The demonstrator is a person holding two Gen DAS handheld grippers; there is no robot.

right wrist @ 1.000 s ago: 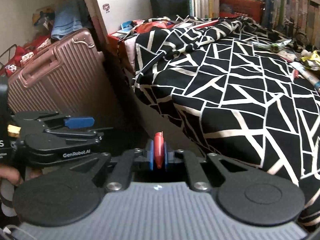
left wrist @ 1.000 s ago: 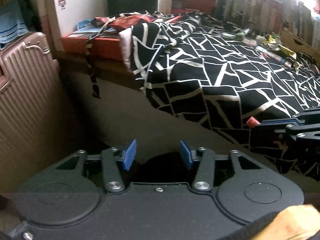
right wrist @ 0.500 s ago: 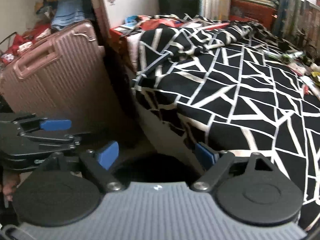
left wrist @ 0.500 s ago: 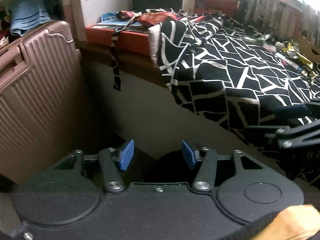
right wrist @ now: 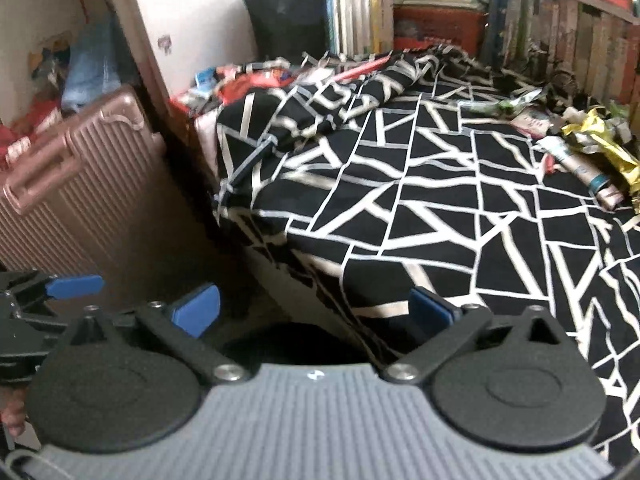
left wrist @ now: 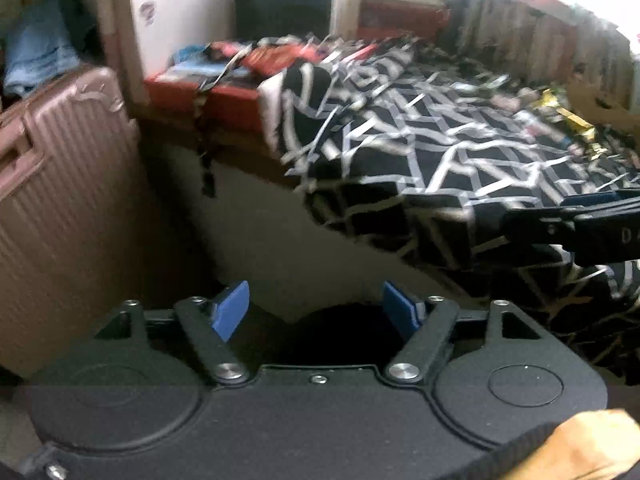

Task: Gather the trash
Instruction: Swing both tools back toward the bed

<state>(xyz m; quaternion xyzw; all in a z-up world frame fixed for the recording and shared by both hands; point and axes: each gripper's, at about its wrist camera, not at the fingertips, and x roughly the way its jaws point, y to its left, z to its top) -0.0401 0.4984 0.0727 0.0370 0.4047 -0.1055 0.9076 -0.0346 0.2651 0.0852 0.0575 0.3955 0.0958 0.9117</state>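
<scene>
Trash lies at the far right of the bed: a yellow wrapper (right wrist: pixel 612 152) (left wrist: pixel 568 118), a white tube (right wrist: pixel 580 168) and a green wrapper (right wrist: pixel 508 104). My left gripper (left wrist: pixel 316 310) hangs over the floor beside the bed, its jaws opening with nothing between them. My right gripper (right wrist: pixel 314 310) hangs by the bed's near corner, jaws opening wide and empty. A dark round shape (right wrist: pixel 296 344) sits just below both grippers; I cannot tell what it is. The right gripper's fingers (left wrist: pixel 552 222) show at the right edge of the left wrist view.
A bed with a black-and-white cover (right wrist: pixel 440 220) fills the right side. A pink ribbed suitcase (left wrist: pixel 60 200) (right wrist: pixel 80 200) stands on the left, leaving a narrow strip of floor (left wrist: pixel 248 216). Books (right wrist: pixel 400 12) line the far wall, and a red box (left wrist: pixel 224 96) stands beyond the bed.
My right gripper went from shut on a small red piece to wide open, and the piece is gone from its pads. The left jaws widened. Both grippers rose a little.
</scene>
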